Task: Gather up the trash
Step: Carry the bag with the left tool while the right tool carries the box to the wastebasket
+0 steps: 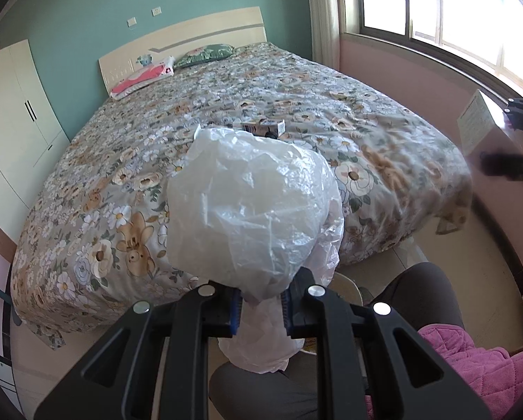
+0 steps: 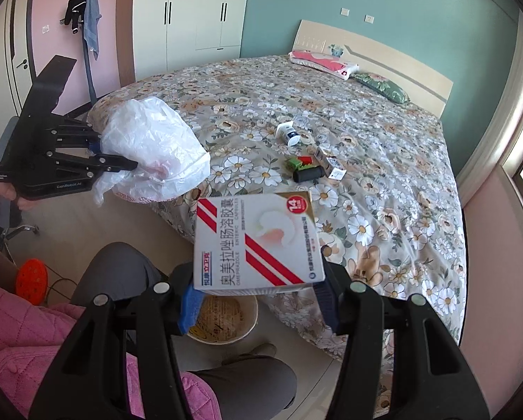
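Trash lies partly on the bed [image 2: 384, 189] and partly in the grippers. Held by the right gripper [image 2: 257, 297], a white medicine box [image 2: 257, 241] with red stripes sits between the blue pads [image 2: 191, 306], the jaws closed on its lower edge; the box tilts up over the corner of the bed. Below it, on the floor, stands a round bowl [image 2: 226, 322], only partly visible. Over at the other hand, the left gripper [image 1: 260, 309] has its jaws drawn narrow on the neck of a thin white plastic bag [image 1: 254, 203], which billows up ahead of the fingers and hangs a little below them. In the right wrist view the bag [image 2: 152, 150] is in the air by the near left corner of the bed, its mouth facing right. More trash rests near the middle of the floral cover: a small white tube [image 2: 288, 133], a green and red item [image 2: 300, 162], a dark cylinder [image 2: 308, 174] just beside it, and a small carton [image 2: 329, 162] touching or nearly touching the cylinder. Two pillows [image 2: 322, 61] lie at the headboard. A person's grey-clad knees [image 2: 117, 273] and pink quilted jacket [image 2: 19, 332] show at the bottom.
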Demonstrator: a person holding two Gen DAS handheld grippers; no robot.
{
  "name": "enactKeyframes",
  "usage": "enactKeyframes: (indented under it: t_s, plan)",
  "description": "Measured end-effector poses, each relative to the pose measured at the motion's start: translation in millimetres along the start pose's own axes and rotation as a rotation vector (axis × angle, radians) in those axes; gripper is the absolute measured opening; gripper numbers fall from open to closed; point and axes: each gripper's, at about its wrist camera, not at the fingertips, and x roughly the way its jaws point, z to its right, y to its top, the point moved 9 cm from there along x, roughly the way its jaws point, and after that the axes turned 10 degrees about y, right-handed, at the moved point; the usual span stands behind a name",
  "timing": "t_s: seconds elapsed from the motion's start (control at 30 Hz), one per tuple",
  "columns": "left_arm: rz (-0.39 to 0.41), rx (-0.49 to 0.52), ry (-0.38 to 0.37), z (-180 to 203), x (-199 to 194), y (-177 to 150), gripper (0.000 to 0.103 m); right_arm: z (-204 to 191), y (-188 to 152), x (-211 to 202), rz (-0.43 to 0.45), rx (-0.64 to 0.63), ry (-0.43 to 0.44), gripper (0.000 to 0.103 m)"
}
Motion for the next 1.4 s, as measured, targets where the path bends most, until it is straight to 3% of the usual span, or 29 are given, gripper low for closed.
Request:
enactKeyframes:
  t_s: [0.3,0.77,1.4]
  plan:
    - [-0.149,0.003,-0.081,26.0,60.5,-50.2,0.020,-10.8,-48.6,64.0,-0.082,0.080,0.085,0.055]
    - [-0.366,0.019,-0.188,79.1,149.9,-117.8,0.020,-19.1,-127.0,177.2,-0.272,0.178,0.137,0.055]
    - [-0.605,0.023,-0.205,122.8,270.7,-199.4,0.020,-17.7,-226.9,316.6,-0.508,0.334,0.225,0.055]
